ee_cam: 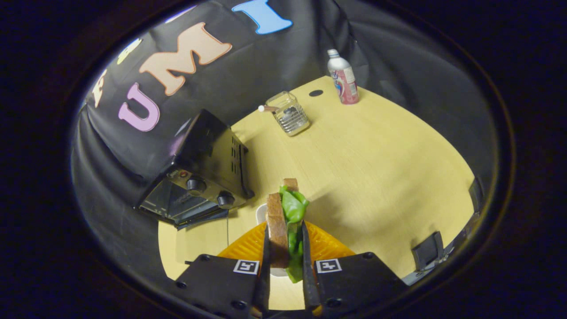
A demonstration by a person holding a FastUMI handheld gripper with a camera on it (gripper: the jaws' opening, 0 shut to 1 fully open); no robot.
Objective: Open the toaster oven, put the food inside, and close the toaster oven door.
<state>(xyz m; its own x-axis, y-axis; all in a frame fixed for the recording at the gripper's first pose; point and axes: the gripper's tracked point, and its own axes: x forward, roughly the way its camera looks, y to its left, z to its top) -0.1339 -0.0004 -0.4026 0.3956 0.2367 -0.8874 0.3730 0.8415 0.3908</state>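
A sandwich (283,221) of brown bread with green lettuce stands on edge between my fingers, and my gripper (285,261) is shut on it, holding it above an orange ridged plate (325,248). The black toaster oven (201,173) sits to the left and a little beyond the fingers, against the cloth wall. Its glass door (175,206) hangs open downward, with two knobs beside it.
A wooden table (376,177) spreads ahead. A clear glass jar (290,113) with a stick across it and a pink-labelled bottle (343,77) stand at the far side. A small white dish edge (260,212) peeks behind the plate. Dark clamps (427,250) sit at the table's right edge.
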